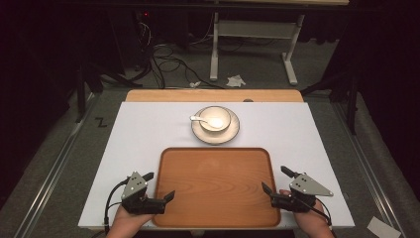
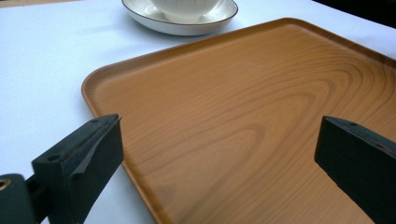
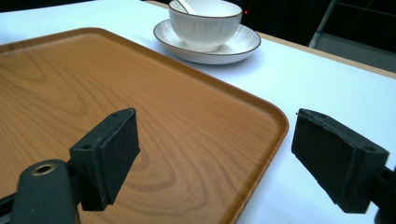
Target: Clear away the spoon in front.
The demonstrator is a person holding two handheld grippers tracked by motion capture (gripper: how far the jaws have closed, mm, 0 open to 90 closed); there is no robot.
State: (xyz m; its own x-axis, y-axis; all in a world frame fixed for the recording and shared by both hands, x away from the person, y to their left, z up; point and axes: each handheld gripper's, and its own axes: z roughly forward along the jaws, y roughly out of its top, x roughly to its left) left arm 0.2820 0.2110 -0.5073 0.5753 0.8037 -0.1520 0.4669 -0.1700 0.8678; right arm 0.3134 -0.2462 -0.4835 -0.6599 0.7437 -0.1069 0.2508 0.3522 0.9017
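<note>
I have both grippers, left (image 1: 161, 186) and right (image 1: 275, 180), gaping wide with nothing held, one at each side edge of the single rectangular orange-brown wooden tray (image 1: 214, 186) lying flat on the white table (image 1: 143, 129) near me. It looks stiff, light and smooth, so I'd pinch its raised rim at both sides. Beyond it stand one white ribbed bowl (image 1: 215, 118), one white spoon (image 1: 199, 119) inside it, and one dark-rimmed white saucer (image 1: 233, 131) beneath.

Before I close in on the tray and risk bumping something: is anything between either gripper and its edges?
Nothing visible. The left gripper and right gripper flank the wooden tray, jaws open at its edges. The bowl on its saucer sits beyond the far rim.
</note>
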